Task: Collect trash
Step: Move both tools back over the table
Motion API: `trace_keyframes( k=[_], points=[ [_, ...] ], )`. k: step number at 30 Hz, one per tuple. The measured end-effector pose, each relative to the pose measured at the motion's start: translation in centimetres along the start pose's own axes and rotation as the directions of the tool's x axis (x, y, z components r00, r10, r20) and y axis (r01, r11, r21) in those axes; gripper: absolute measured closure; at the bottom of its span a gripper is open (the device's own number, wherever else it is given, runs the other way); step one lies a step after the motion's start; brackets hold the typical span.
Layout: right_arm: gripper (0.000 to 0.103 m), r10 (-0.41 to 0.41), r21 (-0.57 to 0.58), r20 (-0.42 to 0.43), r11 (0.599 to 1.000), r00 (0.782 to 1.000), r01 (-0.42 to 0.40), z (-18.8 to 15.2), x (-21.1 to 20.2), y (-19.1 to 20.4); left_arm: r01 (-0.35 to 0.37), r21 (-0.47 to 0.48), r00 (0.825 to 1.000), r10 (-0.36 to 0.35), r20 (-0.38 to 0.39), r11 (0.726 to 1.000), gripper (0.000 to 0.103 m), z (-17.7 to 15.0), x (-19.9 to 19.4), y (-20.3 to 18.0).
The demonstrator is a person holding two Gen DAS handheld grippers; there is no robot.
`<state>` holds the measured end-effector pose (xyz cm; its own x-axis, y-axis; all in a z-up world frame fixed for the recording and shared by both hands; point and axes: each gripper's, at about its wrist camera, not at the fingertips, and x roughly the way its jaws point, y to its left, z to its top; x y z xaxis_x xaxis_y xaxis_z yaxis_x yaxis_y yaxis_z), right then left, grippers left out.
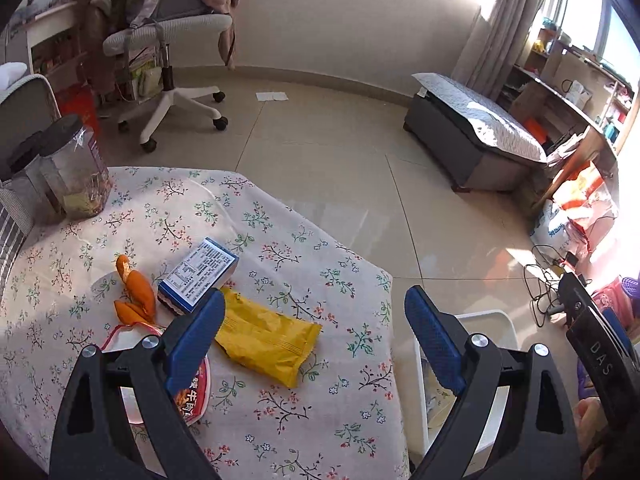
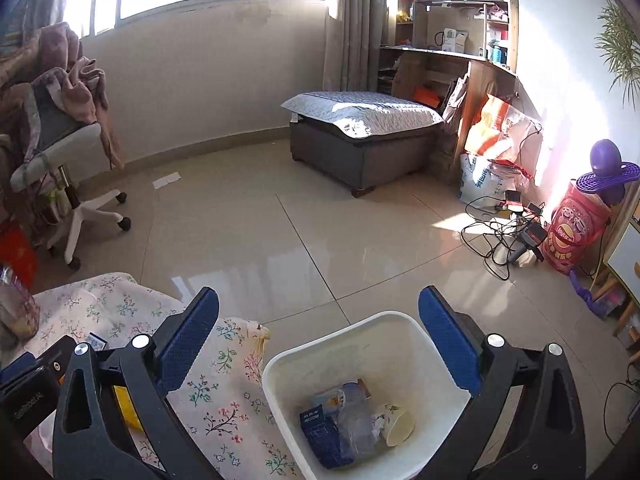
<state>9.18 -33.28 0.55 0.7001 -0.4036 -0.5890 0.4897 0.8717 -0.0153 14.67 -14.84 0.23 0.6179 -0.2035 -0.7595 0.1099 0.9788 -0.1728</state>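
Left gripper: jaws spread wide, nothing between them. It hangs above the near edge of the table, pointing forward and slightly down. The left finger overlaps the end of the yellow wrapper in this view; whether it touches cannot be told.

The wrapper lies just ahead and a little left of the jaw gap. Its long axis runs diagonally, from far-left to near-right, so it sits skewed to the line between the fingers. A judgement: the gripper would need to shift left and turn somewhat to close across the wrapper's narrow width.

Beyond the wrapper, further left: a blue and white box, orange peel, and a red-rimmed lid partly under the left finger. All are nearer this hand than the other.

Right gripper: jaws also wide and empty, held above the white bin, which stands on the floor just beside the table edge. The bin already holds a paper cup, a blue carton and clear plastic.
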Motion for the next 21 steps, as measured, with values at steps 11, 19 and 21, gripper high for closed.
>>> trace_keyframes(
  k=[11,19,21],
  points=[
    [0.007,0.201,-0.170,0.034,0.966,0.979,-0.193,-1.6,-2.0,10.6,-0.103,-0.114,0.995,0.102,-0.014,0.988,0.014,0.5,-0.6,10.2],
    [0.007,0.267,-0.297,-0.009,0.920,0.964,-0.257,-3.5,-1.2,16.1,-0.150,-0.189,0.980,0.121,-0.156,0.970,0.014,1.3,2.9,17.2],
    [0.007,0.274,-0.301,-0.036,0.914,0.961,-0.272,-3.5,-0.7,16.7,-0.141,-0.233,0.974,0.092,-0.209,0.962,0.014,1.4,4.4,19.0]
  ],
)
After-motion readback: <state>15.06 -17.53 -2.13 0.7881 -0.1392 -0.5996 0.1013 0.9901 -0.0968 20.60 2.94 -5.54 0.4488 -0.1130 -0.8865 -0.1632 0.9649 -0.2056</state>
